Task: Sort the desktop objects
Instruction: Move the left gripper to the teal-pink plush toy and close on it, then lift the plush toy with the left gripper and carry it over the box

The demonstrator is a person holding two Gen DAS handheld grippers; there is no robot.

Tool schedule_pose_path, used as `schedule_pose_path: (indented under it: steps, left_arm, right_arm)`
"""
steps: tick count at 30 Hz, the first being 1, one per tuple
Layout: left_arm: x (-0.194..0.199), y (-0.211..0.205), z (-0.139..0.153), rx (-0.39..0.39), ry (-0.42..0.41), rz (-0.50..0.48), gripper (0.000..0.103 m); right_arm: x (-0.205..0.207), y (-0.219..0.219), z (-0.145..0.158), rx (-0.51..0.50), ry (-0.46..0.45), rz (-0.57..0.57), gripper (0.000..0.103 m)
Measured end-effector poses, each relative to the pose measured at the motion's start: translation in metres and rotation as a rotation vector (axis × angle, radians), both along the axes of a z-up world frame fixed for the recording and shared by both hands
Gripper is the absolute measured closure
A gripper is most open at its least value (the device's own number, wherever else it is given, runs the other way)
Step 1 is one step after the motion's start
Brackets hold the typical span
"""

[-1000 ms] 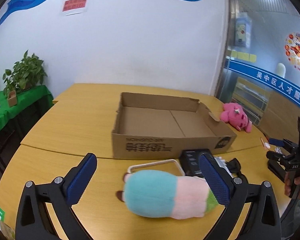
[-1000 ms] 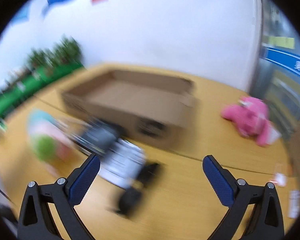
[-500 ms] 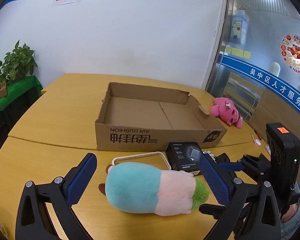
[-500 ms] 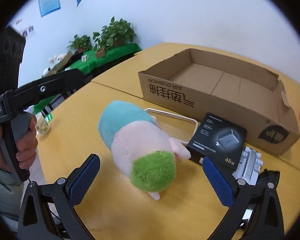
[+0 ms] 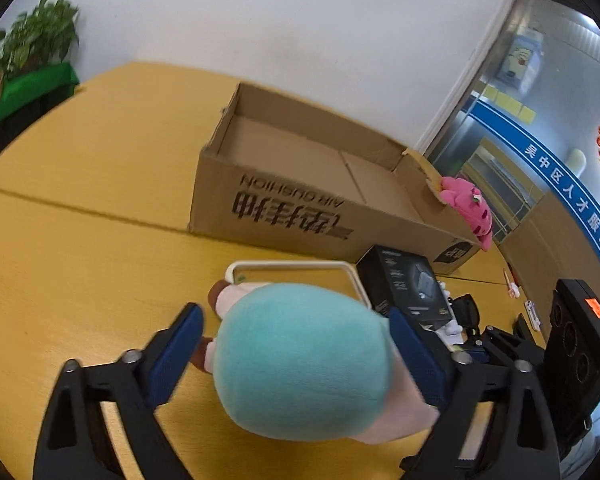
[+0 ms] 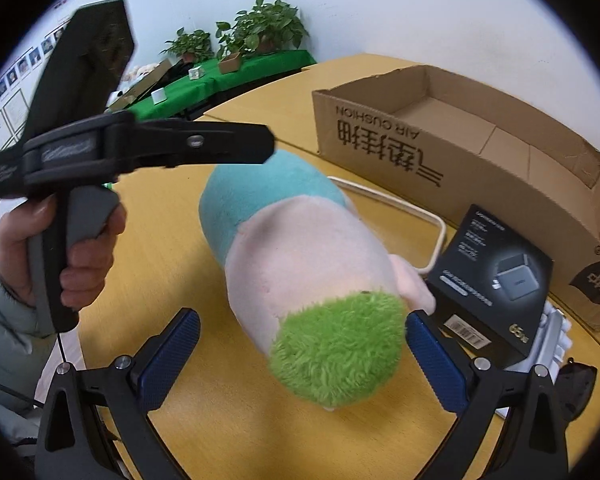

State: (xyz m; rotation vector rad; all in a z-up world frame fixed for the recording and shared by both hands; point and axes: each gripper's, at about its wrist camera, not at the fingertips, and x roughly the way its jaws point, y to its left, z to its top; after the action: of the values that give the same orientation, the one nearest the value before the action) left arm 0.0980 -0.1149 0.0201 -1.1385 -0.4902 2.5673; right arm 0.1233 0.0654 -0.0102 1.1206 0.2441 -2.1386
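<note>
A plush toy with a teal end, pink middle and green end lies on the yellow table; its teal end (image 5: 300, 356) sits between the wide-open jaws of my left gripper (image 5: 296, 356), and its green end (image 6: 336, 352) sits between the open jaws of my right gripper (image 6: 300, 356). Neither gripper presses on it. An open cardboard box (image 5: 300, 184) stands behind, also in the right wrist view (image 6: 460, 152). A black charger box (image 6: 496, 276) and a white frame (image 5: 296, 268) lie beside the toy.
A pink plush (image 5: 466, 204) lies to the right of the cardboard box. A silver and black object (image 6: 552, 340) lies by the charger box. Potted plants (image 6: 256, 28) stand on a green-covered table at the back. The left gripper's handle and hand (image 6: 80, 184) show in the right wrist view.
Both grippers have closed in on the plush toy from opposite ends, so its ends now lie between their open jaws. The toy itself has stayed on the table.
</note>
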Motion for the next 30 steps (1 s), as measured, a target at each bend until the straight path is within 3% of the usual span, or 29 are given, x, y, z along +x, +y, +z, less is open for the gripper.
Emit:
schedule_pose_path:
  steps: [2, 3, 12, 14, 18, 20, 22, 25, 27, 30]
  left_arm:
    - [-0.003, -0.006, -0.013, 0.079, -0.031, -0.014, 0.020]
    - [-0.001, -0.007, -0.014, 0.085, -0.027, -0.011, 0.021]
    - [0.023, -0.007, -0.011, 0.063, -0.055, -0.047, 0.027]
    - [0.030, -0.011, -0.011, 0.070, -0.064, -0.063, 0.025]
    - [0.034, -0.015, -0.010, 0.025, -0.062, -0.058, 0.005]
    - [0.029, -0.016, -0.018, 0.063, -0.081, -0.065, 0.003]
    - [0.024, -0.014, -0.028, 0.148, -0.110, -0.105, 0.014]
    - [0.027, -0.003, -0.026, 0.126, -0.082, -0.127, 0.018]
    - [0.030, 0.001, -0.022, 0.112, -0.071, -0.145, 0.022]
    - [0.037, 0.003, -0.010, 0.114, -0.041, -0.154, 0.027]
  right_arm:
    - [-0.004, 0.000, -0.004, -0.006, -0.004, -0.017, 0.009]
    - [-0.008, 0.001, -0.007, -0.002, -0.008, -0.032, 0.018]
    - [0.005, 0.008, -0.001, -0.075, -0.057, 0.064, 0.022]
    - [0.010, 0.015, 0.003, -0.106, -0.082, 0.086, 0.021]
    - [0.008, 0.033, 0.014, -0.149, -0.113, 0.084, 0.021]
    - [0.004, 0.034, 0.012, -0.148, -0.132, 0.083, 0.021]
    - [-0.002, 0.024, -0.002, -0.117, -0.172, 0.082, 0.020]
    - [-0.004, 0.009, -0.030, -0.112, -0.280, 0.079, 0.020]
    - [0.007, -0.001, -0.040, -0.066, -0.251, 0.084, 0.027]
    - [0.008, 0.004, -0.033, -0.099, -0.244, 0.061, 0.034]
